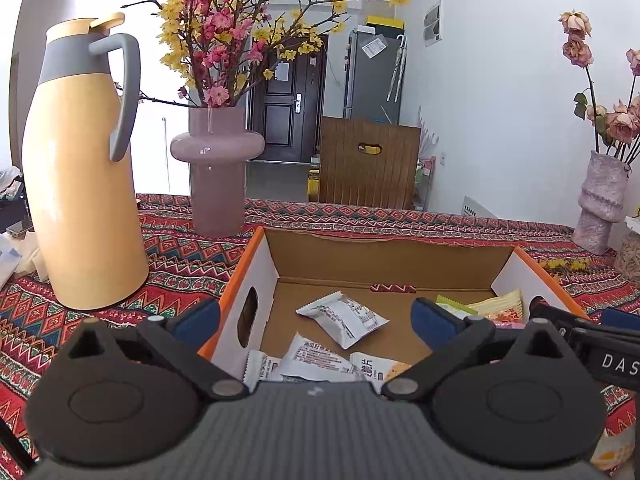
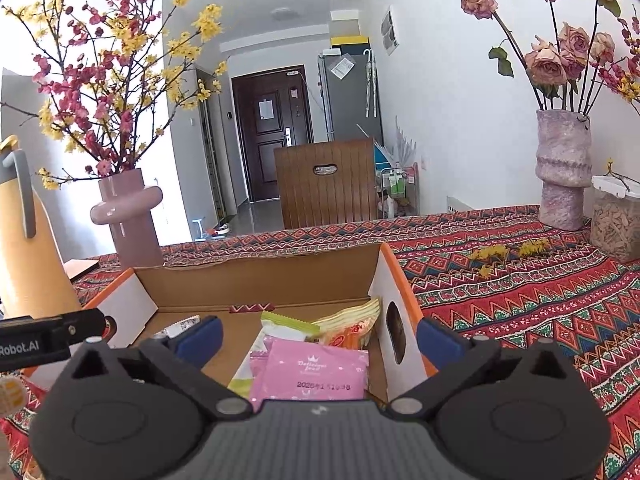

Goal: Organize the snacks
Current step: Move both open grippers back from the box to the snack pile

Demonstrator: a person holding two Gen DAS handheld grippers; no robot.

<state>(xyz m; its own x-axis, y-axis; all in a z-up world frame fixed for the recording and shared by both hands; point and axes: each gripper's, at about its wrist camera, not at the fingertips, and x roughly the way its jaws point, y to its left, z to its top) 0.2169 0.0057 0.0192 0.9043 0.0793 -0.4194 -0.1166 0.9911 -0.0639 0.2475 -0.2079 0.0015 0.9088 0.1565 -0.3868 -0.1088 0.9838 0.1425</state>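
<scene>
An open cardboard box (image 1: 384, 256) with orange edges sits on the patterned tablecloth. In the left wrist view, several white snack packets (image 1: 344, 318) lie in its left half, and my left gripper (image 1: 316, 314) hangs open above the box's near left corner with nothing between its fingers. In the right wrist view, the same box (image 2: 260, 280) holds a pink packet (image 2: 312, 372), a green-and-white packet (image 2: 288, 326) and a yellow-orange bag (image 2: 352, 322) in its right half. My right gripper (image 2: 320, 338) stands open over them, holding nothing.
A tall yellow thermos jug (image 1: 80, 184) and a mauve vase (image 1: 218, 168) with flowering branches stand left of the box. A rough pink vase (image 2: 562, 168) of dried roses and a lidded jar (image 2: 618, 216) stand at the right. A wooden chair back (image 2: 326, 182) rises behind the table.
</scene>
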